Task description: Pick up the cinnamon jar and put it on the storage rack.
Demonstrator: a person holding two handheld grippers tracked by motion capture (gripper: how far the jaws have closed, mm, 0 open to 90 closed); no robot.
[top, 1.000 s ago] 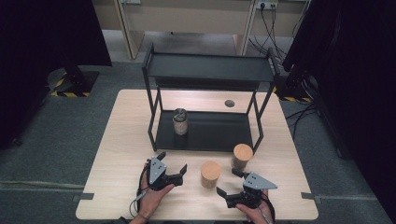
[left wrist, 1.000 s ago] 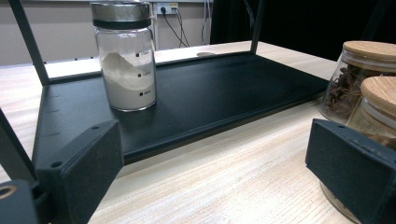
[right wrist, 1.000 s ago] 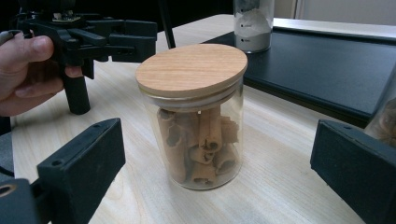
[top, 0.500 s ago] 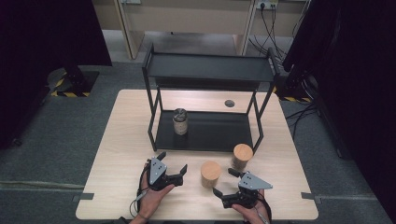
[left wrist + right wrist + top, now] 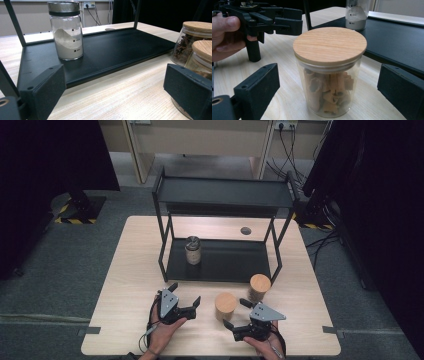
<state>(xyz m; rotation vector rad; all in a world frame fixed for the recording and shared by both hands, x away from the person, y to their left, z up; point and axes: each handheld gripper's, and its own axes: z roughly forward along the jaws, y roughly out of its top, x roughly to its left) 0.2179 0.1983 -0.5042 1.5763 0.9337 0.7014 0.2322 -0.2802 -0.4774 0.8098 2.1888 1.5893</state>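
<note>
Jar [image 5: 329, 72] sits just ahead of my right gripper [image 5: 239, 314], lined up between its two jaws on the table [image 5: 130, 270], no pad touching it: clear glass, round flat wooden lid, curled tan bark-like sticks inside, filling about the lower two thirds. My right jaws stand wide apart and have just been closing a little, jar between them but not clamped. My left gripper [image 5: 186, 295] is off to the jar's left side, jaws spread, nothing in them. Right gripper view gives the jar contents up close, plus my left hand [image 5: 224, 37] around the other gripper beyond the jar. High view only gives the lid top [image 5: 225, 301], but it shows a second wood-lidded jar [image 5: 260, 286] just past my right gripper, near the rack [image 5: 220, 192]. Left gripper view shows that second jar holds dark star-shaped spice, and a metal-lidded powder jar [image 5: 66, 30] stands on the rack's bottom shelf ahead of my left jaws.
</note>
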